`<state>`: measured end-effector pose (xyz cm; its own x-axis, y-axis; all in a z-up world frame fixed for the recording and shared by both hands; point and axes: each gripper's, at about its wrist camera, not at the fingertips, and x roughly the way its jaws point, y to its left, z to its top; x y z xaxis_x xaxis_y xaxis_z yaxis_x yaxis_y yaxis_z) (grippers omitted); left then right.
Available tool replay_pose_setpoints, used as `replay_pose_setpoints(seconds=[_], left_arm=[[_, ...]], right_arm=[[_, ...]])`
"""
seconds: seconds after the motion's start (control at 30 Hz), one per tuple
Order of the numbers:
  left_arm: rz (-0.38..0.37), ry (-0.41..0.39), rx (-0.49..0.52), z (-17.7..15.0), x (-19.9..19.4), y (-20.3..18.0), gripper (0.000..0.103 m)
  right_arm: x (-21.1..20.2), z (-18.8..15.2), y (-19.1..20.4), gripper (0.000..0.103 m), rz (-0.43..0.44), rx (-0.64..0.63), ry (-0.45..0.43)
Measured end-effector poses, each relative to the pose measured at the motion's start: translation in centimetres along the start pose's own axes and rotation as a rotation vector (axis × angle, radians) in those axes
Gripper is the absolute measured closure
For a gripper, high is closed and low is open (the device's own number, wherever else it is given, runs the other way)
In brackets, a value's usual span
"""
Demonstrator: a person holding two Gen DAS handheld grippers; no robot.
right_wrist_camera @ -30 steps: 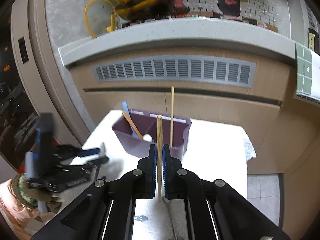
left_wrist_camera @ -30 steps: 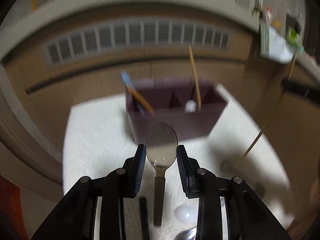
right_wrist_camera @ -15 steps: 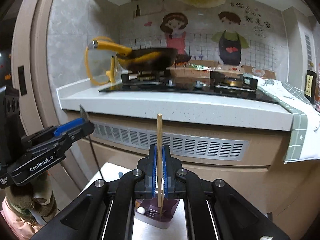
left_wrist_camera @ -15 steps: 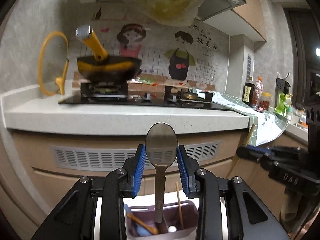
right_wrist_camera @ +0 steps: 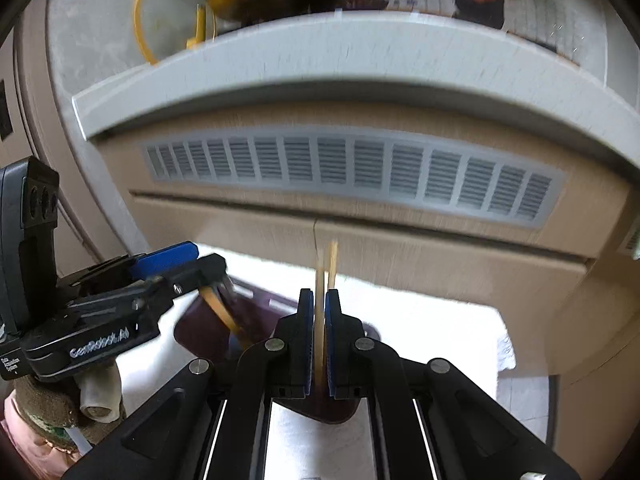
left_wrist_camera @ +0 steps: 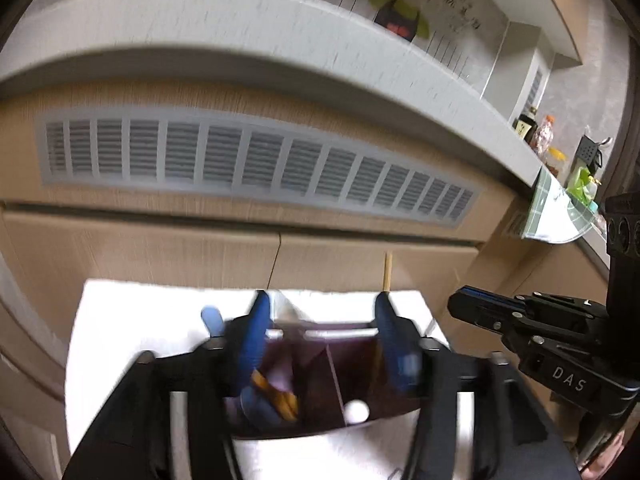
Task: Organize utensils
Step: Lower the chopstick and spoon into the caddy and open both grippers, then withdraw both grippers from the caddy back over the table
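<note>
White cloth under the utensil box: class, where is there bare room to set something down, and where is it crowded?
Bare cloth lies right of the utensil box, up to the cabinet front. A bare strip lies left of the box. It is crowded over the box, where both hand-held grippers hover.

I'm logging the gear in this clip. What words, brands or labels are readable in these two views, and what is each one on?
"DAS": white letters on the right gripper body, left wrist view.
"GenRobot.AI": blurred, only just readable, on the left gripper body, right wrist view.
Small white lines at that body's lower left edge: too small to read.
Characters on the wall picture above the counter: too blurred to read.
</note>
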<state>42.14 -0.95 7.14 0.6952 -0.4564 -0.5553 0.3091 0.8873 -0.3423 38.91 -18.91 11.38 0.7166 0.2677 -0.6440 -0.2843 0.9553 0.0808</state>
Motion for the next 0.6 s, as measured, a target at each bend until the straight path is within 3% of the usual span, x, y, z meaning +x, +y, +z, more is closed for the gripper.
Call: replay_pose_setpoints(seconds=[0.1, 0.17, 0.27, 0.4, 0.6], left_arm=[[-0.006, 0.004, -0.013, -1.5, -0.9, 0.3, 0.045], [0.007, 0.001, -0.020, -2.5, -1.7, 0.6, 0.034], [0.053, 0.017, -0.010, -4.8, -2.9, 1.0, 0.024], [0.132, 0.094, 0.010, -9.2, -4.2, 1.4, 0.024], [0.223, 0.199, 0.015, -16.3, -6.8, 1.7, 0.022]], right_arm=[[0.7, -0.9, 0.0, 0.066, -0.022, -0.016, 0.019], [0.3, -2.0, -0.2, 0.032, -0.040, -0.014, 0.008], [-0.1, -4.7, -0.1, 0.025, -0.089, -0.033, 0.022], [0.1, -9.3, 0.1, 0.019, -0.156, -0.078, 0.097], [-0.3, -16.1, 0.0, 0.017, -0.385, -0.136, 0.151]])
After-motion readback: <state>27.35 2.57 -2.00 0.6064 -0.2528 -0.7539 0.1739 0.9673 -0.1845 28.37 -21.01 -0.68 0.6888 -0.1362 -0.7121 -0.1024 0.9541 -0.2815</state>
